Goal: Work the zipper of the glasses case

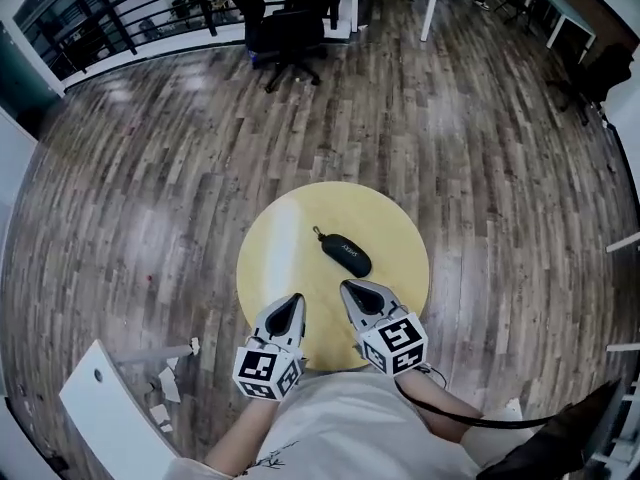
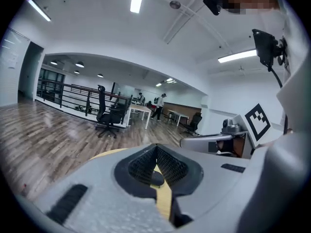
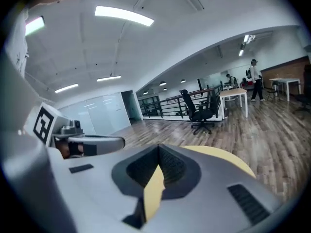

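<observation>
1. Left gripper (image 1: pixel 295 299): fingers closed tip to tip in its own view (image 2: pixel 156 149), ribbed pads (image 2: pixel 142 166) meeting, nothing clamped.
2. Right gripper (image 1: pixel 348 287): same state (image 3: pixel 158 149), pads (image 3: pixel 173 165) together at the tip, empty.
3. Glasses case (image 1: pixel 346 255): black, flat on the round yellow table (image 1: pixel 395 230), ahead of both sets of fingertips and touching neither. It is nearer the right fingers.
4. Zipper pull (image 1: pixel 318 233): at the case end farthest from the fingertips, angled toward the left gripper's side.
5. Both grippers hover side by side over the table's near edge, tips pointing forward.
6. Wood floor (image 1: pixel 150 188) all round; office chair (image 1: pixel 285 33) well beyond the fingers.
</observation>
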A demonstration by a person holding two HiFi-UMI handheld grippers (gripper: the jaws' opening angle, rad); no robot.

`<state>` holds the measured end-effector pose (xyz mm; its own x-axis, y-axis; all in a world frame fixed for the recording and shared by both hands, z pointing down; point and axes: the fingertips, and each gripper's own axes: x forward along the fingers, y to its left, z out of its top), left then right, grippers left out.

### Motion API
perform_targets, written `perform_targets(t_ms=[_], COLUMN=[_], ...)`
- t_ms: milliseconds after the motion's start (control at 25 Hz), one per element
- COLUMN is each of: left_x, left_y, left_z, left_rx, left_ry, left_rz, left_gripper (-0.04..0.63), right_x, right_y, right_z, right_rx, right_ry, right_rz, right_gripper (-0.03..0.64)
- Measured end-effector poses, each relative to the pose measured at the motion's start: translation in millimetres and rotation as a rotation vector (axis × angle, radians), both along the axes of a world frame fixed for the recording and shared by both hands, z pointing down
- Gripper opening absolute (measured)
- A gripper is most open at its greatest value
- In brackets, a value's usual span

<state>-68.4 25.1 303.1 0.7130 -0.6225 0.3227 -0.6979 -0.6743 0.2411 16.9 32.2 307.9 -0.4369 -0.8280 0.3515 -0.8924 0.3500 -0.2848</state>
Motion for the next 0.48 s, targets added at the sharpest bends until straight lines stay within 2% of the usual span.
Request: perform_targets(t_ms=[280, 480], left_x=[-11, 13], left_y=[-7, 2], left_z=[-10, -16], left_rx=[0.027, 0.043], left_ry=[0.015, 0.0], left_rz=[-0.033, -0.002], left_gripper=[0.006, 0.006], right_x=[-30, -24], right_y=[-6, 7], right_z=[-4, -6], right_rx=[-0.037, -0.049], right_ry=[-0.047, -0.036], right_rz=[-0.042, -0.053], right_gripper=[0.003, 0.003])
